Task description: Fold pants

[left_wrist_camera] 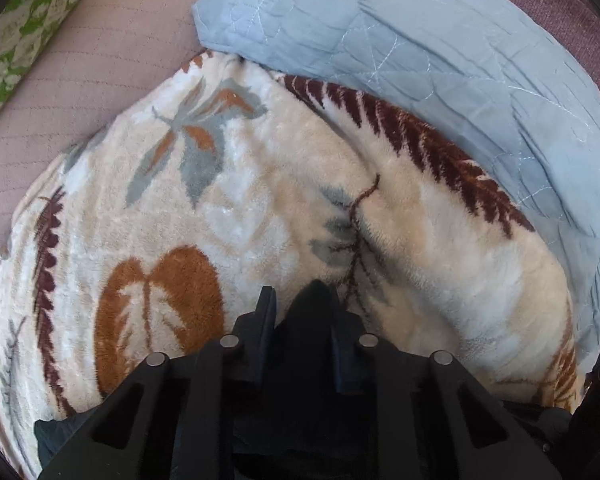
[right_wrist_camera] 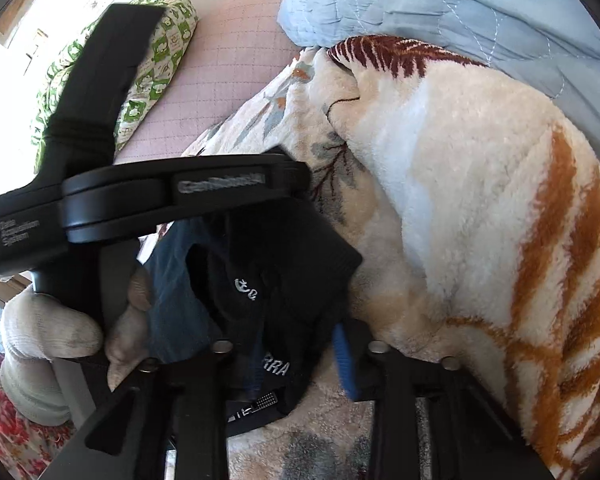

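The left gripper (left_wrist_camera: pixel 302 300) is pinching a peak of the black pants (right_wrist_camera: pixel 284 280) between nearly closed fingers. The right gripper (right_wrist_camera: pixel 284 344) is straddling the bunched pants on the fleece leaf-print blanket (left_wrist_camera: pixel 260 184); its left finger is hidden, so its grip is unclear.

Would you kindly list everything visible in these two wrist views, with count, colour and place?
pants: one, black with white lettering, bunched on the plush blanket between both claws
plush blanket: one, cream with brown, orange and grey leaves, under the pants
quilt: one, light blue, stitched, behind the blanket
mattress cover: one, dusty pink, quilted, left of the blanket
pillow: one, green and white print, far left
floral fabric: red and white, bottom left corner
left claw: black, shut on the pants
right claw: black with a blue pad, pants between its fingers
gloved hand: whitish, holding the left claw's handle
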`<move>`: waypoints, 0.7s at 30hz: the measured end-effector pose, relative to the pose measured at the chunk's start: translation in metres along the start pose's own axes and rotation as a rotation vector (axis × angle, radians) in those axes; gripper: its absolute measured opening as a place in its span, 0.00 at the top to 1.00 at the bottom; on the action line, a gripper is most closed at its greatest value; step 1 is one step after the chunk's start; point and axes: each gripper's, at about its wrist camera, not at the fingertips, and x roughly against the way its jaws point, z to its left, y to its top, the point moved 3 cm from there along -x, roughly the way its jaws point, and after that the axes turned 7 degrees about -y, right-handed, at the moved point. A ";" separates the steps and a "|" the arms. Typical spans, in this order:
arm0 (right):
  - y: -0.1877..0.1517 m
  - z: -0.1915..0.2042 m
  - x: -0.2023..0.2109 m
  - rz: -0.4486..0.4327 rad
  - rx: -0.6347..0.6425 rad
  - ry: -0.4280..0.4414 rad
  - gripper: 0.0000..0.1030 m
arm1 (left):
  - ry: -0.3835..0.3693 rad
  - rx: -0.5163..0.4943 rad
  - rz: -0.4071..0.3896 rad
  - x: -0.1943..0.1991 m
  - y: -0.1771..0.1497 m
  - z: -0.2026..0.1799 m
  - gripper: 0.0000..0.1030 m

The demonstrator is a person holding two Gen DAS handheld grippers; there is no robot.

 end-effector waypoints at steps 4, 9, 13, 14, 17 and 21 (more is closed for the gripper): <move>-0.001 0.003 0.003 -0.013 0.005 0.016 0.78 | 0.018 -0.029 -0.020 0.012 -0.003 -0.004 0.83; 0.000 0.006 0.015 -0.039 0.024 0.038 0.79 | -0.005 0.002 -0.066 0.032 -0.006 0.002 0.84; -0.004 0.012 0.026 -0.065 0.065 0.043 0.79 | -0.014 0.007 -0.091 0.044 -0.008 0.005 0.84; -0.006 0.014 0.029 -0.069 0.075 0.049 0.79 | -0.018 0.008 -0.096 0.048 -0.009 0.006 0.84; -0.010 0.021 0.037 -0.077 0.097 0.073 0.80 | -0.025 0.017 -0.106 0.058 -0.014 0.011 0.84; -0.015 0.037 0.043 -0.083 0.134 0.099 0.80 | -0.024 0.031 -0.115 0.071 -0.021 0.019 0.84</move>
